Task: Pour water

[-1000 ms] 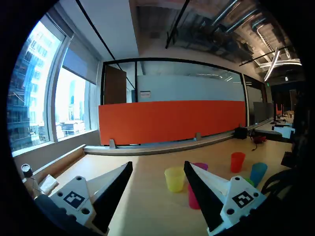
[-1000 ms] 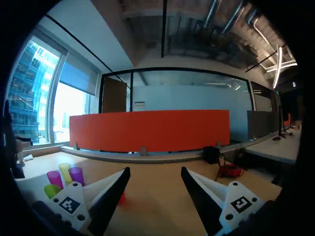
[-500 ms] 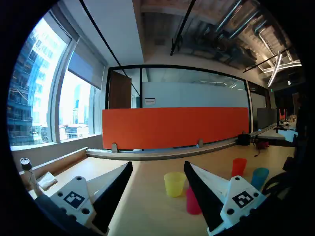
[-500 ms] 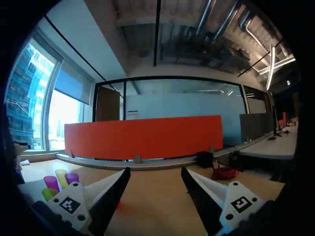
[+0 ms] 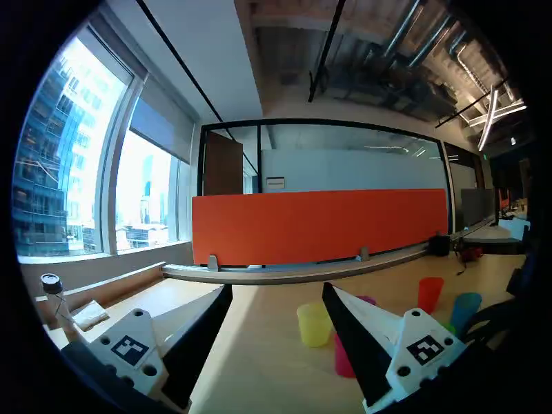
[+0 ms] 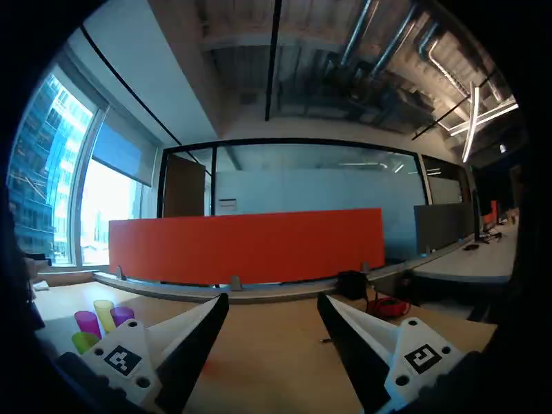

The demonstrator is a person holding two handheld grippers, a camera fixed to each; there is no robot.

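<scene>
In the left gripper view several plastic cups stand on the wooden table: a yellow cup, a pink cup partly behind the right finger, an orange cup and a blue cup. My left gripper is open and holds nothing, with the yellow cup just right of its gap. My right gripper is open too, over bare tabletop. Far to its left stand a magenta cup, a yellow cup, a purple cup and a green cup.
An orange divider runs along the table's far edge. A small clear bottle with a dark cap and a pale cloth sit by the window ledge on the left. A black box and red cable lie at the back right.
Both views have tipped upward, so the cups and tabletop sit lower in frame and more ceiling shows. Both grippers stay open and empty.
</scene>
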